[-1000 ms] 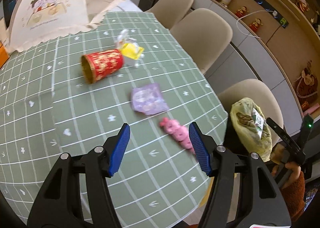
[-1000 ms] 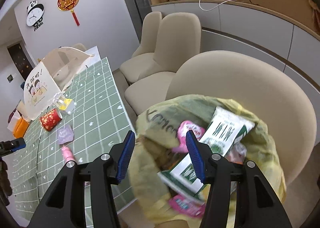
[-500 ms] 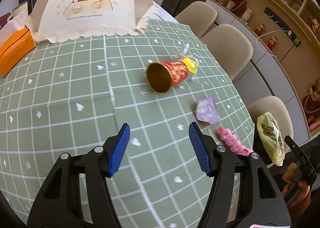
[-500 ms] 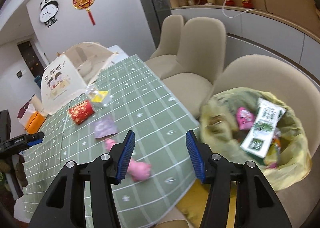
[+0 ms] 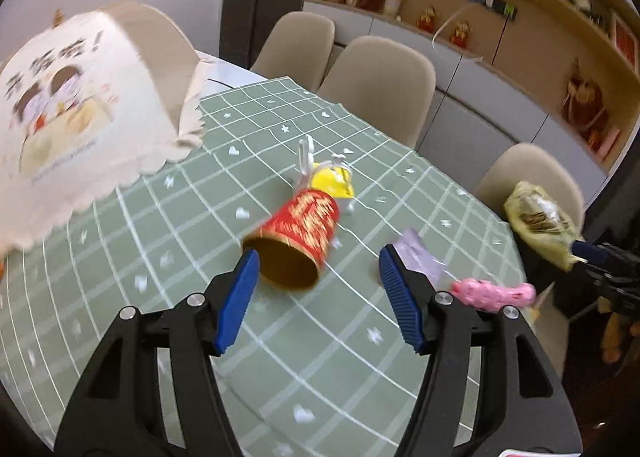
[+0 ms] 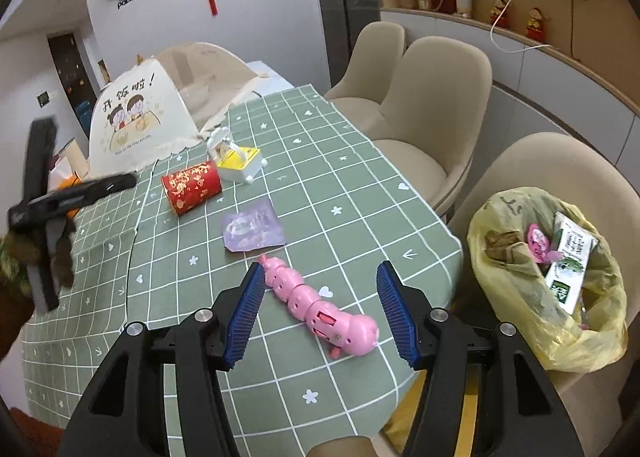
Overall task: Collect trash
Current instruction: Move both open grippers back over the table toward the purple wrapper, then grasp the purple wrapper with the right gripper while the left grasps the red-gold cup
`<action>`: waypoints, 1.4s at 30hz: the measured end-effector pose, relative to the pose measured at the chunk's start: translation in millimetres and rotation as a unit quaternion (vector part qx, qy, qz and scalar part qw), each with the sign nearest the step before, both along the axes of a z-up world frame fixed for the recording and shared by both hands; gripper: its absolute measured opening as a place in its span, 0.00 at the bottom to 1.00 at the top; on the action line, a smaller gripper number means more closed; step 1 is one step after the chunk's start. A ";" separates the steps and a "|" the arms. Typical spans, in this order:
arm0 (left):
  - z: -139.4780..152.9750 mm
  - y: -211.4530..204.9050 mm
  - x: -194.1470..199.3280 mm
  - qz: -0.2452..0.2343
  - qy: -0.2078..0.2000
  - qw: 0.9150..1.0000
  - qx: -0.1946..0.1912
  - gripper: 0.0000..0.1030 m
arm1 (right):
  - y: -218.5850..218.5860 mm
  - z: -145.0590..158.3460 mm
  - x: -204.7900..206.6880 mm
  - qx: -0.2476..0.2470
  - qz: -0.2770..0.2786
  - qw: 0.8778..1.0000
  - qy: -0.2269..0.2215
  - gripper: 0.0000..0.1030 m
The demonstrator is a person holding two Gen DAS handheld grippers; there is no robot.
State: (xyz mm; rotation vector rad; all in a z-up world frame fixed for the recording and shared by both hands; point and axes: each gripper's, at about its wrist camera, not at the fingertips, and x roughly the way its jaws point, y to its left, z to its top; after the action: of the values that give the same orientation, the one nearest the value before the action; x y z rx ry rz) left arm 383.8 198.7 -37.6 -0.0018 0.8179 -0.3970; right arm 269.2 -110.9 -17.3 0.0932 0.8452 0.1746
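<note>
A red paper cup (image 5: 298,241) lies on its side on the green checked table, its mouth toward my open left gripper (image 5: 316,297), which hovers just in front of it. Behind it sits a yellow and white packet (image 5: 330,183). A purple wrapper (image 5: 420,257) and a pink caterpillar toy (image 5: 494,293) lie to the right. In the right wrist view my open, empty right gripper (image 6: 320,313) is over the pink toy (image 6: 320,305), with the purple wrapper (image 6: 252,227), red cup (image 6: 192,187) and yellow packet (image 6: 240,161) beyond. The yellow trash bag (image 6: 548,277) sits on a chair at right.
A cloth food cover (image 6: 160,105) stands at the table's far left. Beige chairs (image 6: 436,105) line the table's right side. An orange box (image 6: 68,181) sits behind my left gripper. The table edge (image 6: 440,297) runs close to the trash bag.
My left gripper has swung and closed in on the red cup. My right gripper has moved from above the trash bag to over the pink toy on the table.
</note>
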 end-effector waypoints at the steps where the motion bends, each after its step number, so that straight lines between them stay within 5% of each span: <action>1: -3.3 -2.4 13.2 0.006 0.002 1.000 0.010 0.58 | 1.8 -2.6 3.9 -0.001 -0.002 1.000 0.005 0.53; 4: -9.9 1.2 37.1 0.044 0.012 0.999 0.013 0.58 | 6.6 -14.5 17.9 0.003 -0.004 1.000 0.029 0.53; 8: -17.5 24.3 39.5 0.093 0.040 0.993 -0.055 0.58 | 27.1 -32.3 37.4 -0.001 0.003 0.999 0.049 0.53; 14: -26.2 42.3 19.4 0.094 0.058 0.992 -0.066 0.58 | 65.2 -63.2 82.5 0.006 0.062 0.995 0.071 0.53; 20: -27.0 57.1 1.4 0.102 0.073 0.989 -0.078 0.58 | 97.9 -80.3 135.6 -0.053 0.155 0.983 0.082 0.36; 26: -37.4 65.8 -8.4 0.116 0.088 0.986 -0.081 0.58 | 106.3 -98.6 169.5 -0.061 0.185 0.975 0.110 0.34; 32: -47.0 70.1 -6.2 0.129 0.102 0.982 -0.093 0.58 | 116.3 -103.0 168.4 -0.040 0.222 0.967 0.118 0.08; 42: -43.4 59.5 -2.3 0.119 0.111 0.977 -0.136 0.58 | 104.8 -57.0 133.9 0.010 0.194 0.978 0.080 0.03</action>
State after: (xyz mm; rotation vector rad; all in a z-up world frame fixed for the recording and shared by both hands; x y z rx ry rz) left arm 381.5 258.2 -81.0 -0.4011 0.9665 -0.2821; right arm 403.1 -6.0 -74.3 -0.0418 1.0175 0.5477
